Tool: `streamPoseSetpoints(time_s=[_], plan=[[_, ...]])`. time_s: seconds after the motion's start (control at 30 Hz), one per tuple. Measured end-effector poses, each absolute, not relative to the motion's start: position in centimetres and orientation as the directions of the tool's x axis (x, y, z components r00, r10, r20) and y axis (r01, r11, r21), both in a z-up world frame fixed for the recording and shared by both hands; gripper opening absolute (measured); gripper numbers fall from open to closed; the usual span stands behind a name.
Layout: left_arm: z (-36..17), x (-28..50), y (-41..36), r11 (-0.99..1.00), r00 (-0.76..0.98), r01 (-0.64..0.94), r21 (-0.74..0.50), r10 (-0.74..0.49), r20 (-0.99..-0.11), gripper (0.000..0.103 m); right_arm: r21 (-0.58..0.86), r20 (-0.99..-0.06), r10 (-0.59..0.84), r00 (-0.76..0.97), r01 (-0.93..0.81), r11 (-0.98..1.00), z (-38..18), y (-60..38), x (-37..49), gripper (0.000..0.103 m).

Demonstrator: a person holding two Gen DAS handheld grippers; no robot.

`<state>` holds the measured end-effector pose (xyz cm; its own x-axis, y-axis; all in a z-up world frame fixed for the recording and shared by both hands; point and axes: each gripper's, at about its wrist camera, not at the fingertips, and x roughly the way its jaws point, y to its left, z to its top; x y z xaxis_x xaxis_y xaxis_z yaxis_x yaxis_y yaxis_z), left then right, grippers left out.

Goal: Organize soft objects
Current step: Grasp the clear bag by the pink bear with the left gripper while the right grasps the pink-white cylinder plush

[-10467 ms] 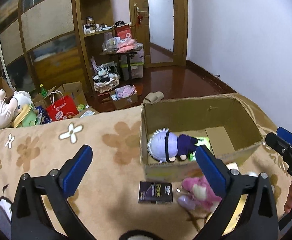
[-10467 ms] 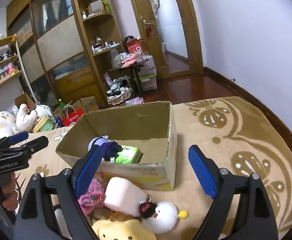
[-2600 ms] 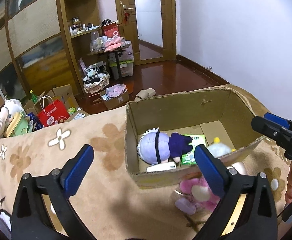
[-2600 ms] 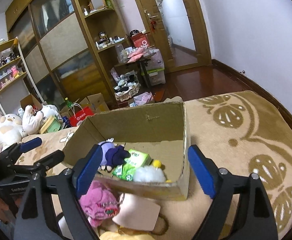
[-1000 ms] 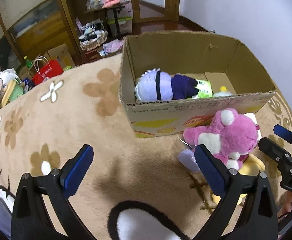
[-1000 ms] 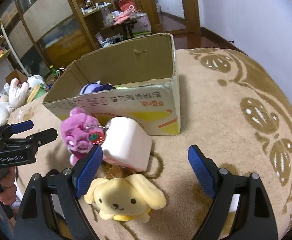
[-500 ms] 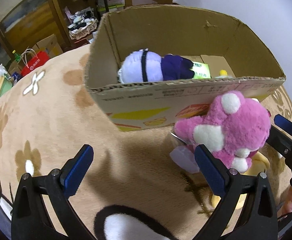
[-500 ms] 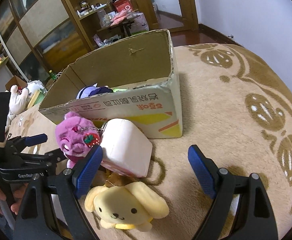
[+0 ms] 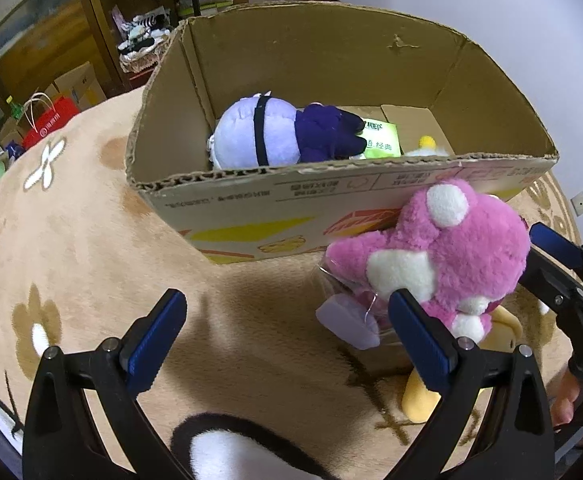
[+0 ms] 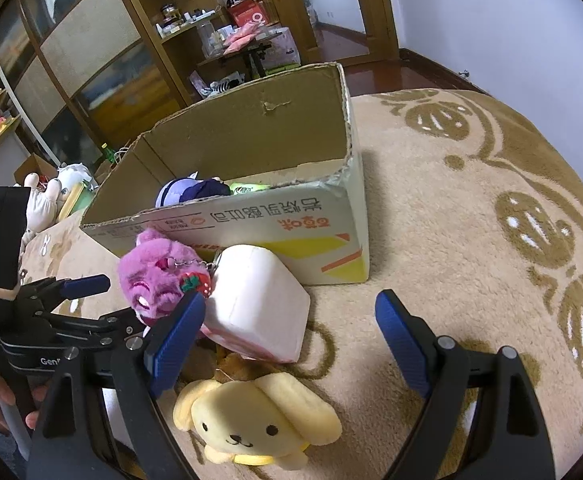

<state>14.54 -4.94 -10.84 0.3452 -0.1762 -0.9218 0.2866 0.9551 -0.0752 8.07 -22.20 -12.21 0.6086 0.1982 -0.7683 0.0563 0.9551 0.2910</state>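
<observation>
Both the left tongs (image 9: 287,334) and the right tongs (image 10: 291,340) are spread wide, gripping nothing. The pink plush (image 9: 443,252) sits beside the left tongs' right finger, against the cardboard box (image 9: 275,204). The yellow dog plush (image 10: 251,424) lies on the blanket (image 10: 471,200).

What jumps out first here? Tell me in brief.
The pink plush bear stands out, propped against the front wall of the cardboard box on the tan blanket. Beside it lie a white cube-shaped plush and a yellow plush dog. A purple doll already lies inside the box.
</observation>
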Motion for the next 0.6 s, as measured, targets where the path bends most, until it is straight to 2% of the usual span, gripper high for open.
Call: streamPoseSetpoints(time_s=[0.43,0.6], plan=[[-12.3,15.3,-4.7,0.96,0.278,0.248,-0.133,-0.202,-0.939,0.1,0.297,-0.79,0.195,0.581,0.085,0.951,-13.1,-22.8,8.6,0.091],[-13.1,15.4,-4.3,0.956,0.238,0.228,-0.185,-0.239,-0.941,0.101,0.293,-0.803,0.199,0.562,0.081,0.953,-13.2,-22.8,8.5,0.081]])
